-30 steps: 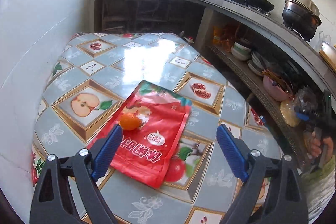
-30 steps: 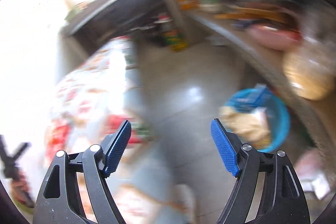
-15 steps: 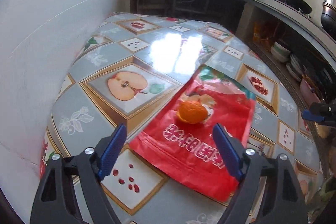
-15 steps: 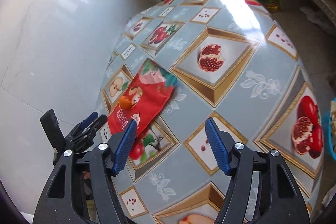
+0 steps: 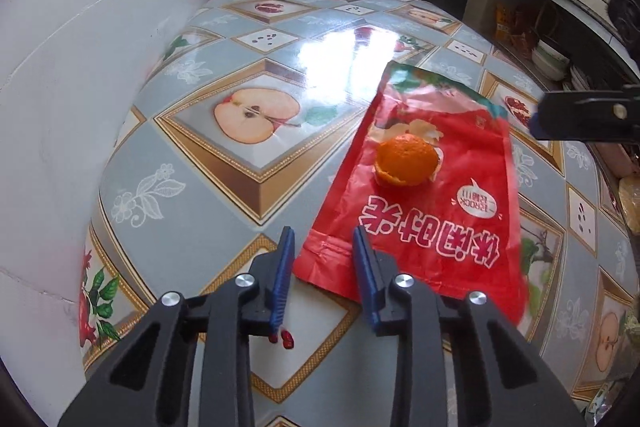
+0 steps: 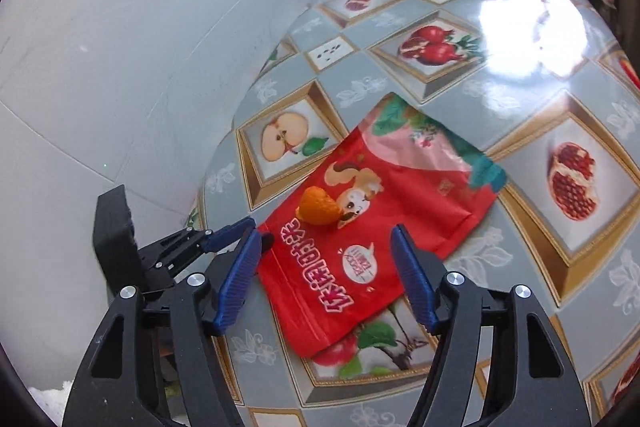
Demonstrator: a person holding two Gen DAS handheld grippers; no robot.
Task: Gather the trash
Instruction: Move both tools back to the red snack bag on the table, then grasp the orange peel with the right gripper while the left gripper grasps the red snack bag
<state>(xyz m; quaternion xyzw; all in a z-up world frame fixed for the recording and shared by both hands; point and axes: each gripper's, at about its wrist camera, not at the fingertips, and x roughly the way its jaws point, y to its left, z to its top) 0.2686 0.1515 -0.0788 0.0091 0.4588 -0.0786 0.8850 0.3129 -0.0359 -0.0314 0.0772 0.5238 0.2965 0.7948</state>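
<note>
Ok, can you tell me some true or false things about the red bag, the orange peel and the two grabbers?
1. The orange peel sits on top of the red snack bag. True.
2. The red snack bag hangs in the air. False: it lies flat on the fruit-print tablecloth.
3. The left gripper is at the bag's near corner, jaws partly closed with a gap between them. True.
4. The right gripper is squeezing the orange peel. False: its jaws are wide open, holding nothing.
5. The tablecloth shows bananas. False: it shows apples and pomegranates.
</note>
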